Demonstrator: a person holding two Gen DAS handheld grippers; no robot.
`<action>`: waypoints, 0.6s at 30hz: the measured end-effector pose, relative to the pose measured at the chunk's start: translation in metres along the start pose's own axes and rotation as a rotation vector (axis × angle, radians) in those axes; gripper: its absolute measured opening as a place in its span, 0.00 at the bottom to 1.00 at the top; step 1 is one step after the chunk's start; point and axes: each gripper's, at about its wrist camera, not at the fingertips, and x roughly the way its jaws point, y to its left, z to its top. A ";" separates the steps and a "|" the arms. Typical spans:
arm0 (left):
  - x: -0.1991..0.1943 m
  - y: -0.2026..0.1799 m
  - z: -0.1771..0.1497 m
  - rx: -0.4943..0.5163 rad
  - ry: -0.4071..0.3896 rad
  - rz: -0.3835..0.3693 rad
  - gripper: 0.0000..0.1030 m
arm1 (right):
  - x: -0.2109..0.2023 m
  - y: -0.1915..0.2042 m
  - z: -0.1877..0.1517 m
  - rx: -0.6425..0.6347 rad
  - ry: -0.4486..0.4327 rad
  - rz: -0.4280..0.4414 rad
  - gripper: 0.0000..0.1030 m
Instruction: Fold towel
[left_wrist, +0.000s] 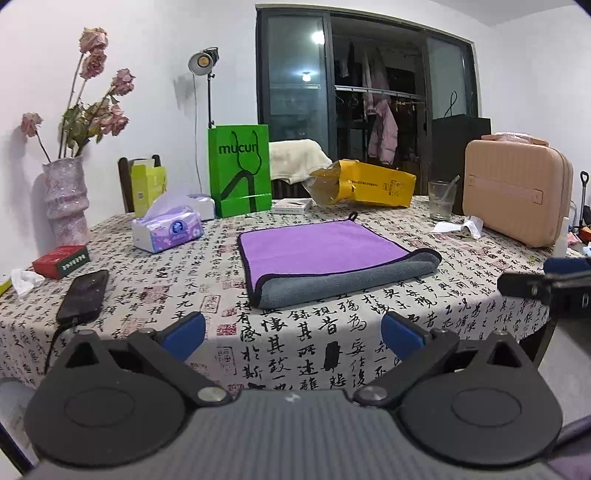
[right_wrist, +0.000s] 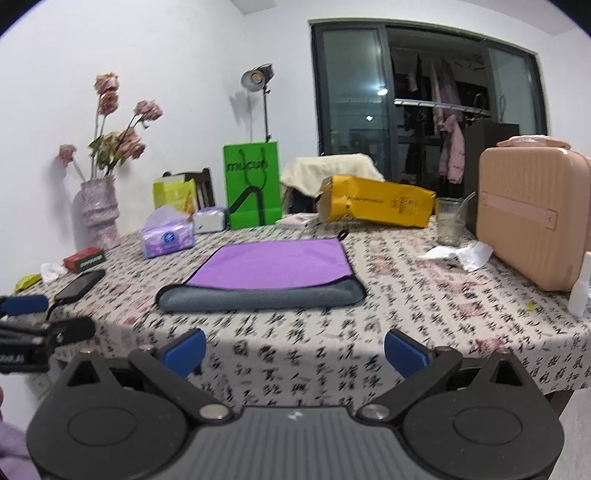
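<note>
A towel (left_wrist: 317, 247), purple on one side and grey on the other, lies folded on the patterned tablecloth, with its grey folded edge (left_wrist: 351, 280) toward me and a black hanging loop at the far corner. It also shows in the right wrist view (right_wrist: 273, 264). My left gripper (left_wrist: 293, 332) is open and empty, hanging off the table's near edge, short of the towel. My right gripper (right_wrist: 295, 350) is open and empty, also back from the towel. Each gripper shows at the edge of the other's view: the right one (left_wrist: 543, 284), the left one (right_wrist: 33, 317).
On the table: a tissue pack (left_wrist: 168, 229), a black phone (left_wrist: 83, 297) on a cable, a red box (left_wrist: 61, 260), a vase of dried roses (left_wrist: 66, 199), a green bag (left_wrist: 240, 170), a yellow bag (left_wrist: 365, 182), a glass (left_wrist: 441, 199), crumpled tissue (left_wrist: 458, 225), a pink case (left_wrist: 517, 188).
</note>
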 end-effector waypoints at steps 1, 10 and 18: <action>0.004 0.001 0.001 -0.002 0.008 -0.007 1.00 | 0.001 -0.002 0.002 0.003 -0.007 -0.003 1.00; 0.046 0.008 0.008 -0.005 0.022 -0.010 1.00 | 0.029 -0.019 0.008 -0.034 -0.059 -0.021 1.00; 0.092 0.006 0.015 0.001 0.067 -0.026 0.91 | 0.072 -0.035 0.009 -0.085 -0.042 0.001 1.00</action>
